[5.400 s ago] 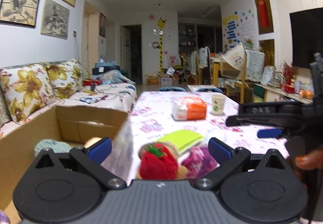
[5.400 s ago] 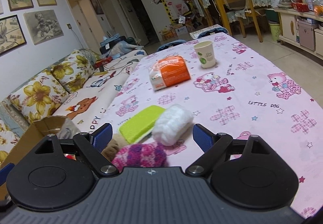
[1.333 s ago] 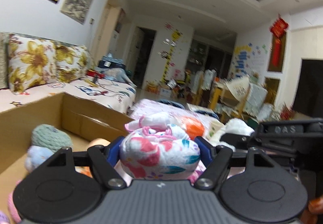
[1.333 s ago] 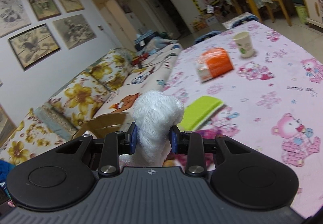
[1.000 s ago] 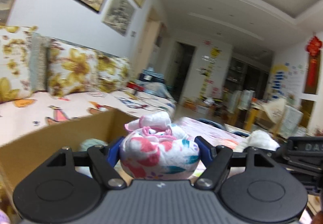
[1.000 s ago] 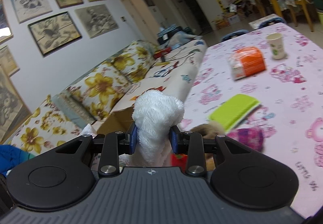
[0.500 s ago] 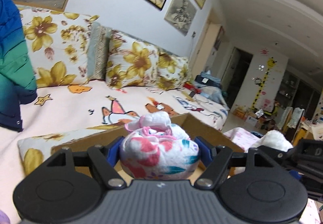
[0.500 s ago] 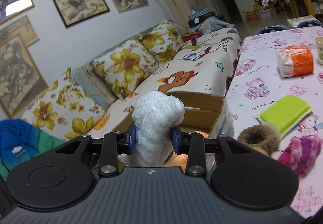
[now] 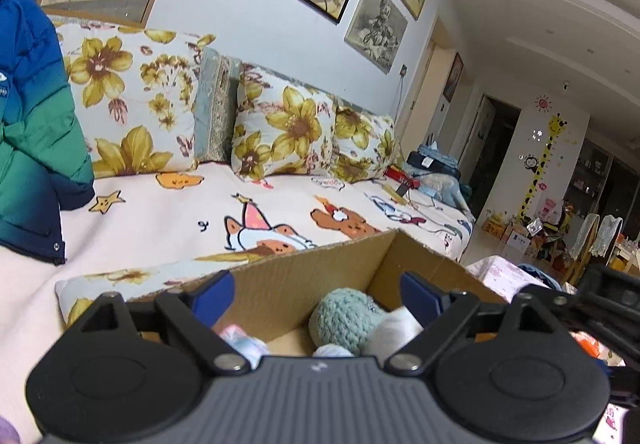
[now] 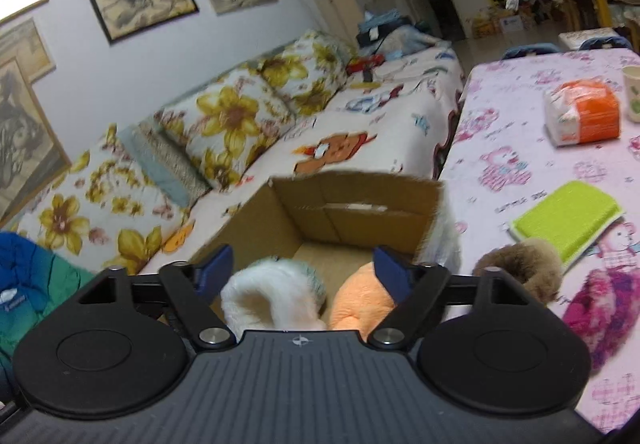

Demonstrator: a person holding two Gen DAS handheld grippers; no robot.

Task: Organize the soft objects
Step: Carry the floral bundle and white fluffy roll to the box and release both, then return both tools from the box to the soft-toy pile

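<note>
The pink table point(image 10: 516, 116) carries a green sponge point(image 10: 564, 220), orange pack point(image 10: 582, 118) and cup point(image 10: 632, 92).

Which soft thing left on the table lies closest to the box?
The brown furry one, right beside the cardboard box; the magenta fluffy one and green sponge lie farther out.

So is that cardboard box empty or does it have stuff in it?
Not empty. The cardboard box holds a white fluffy toy, an orange plush and a teal knitted ball.
</note>
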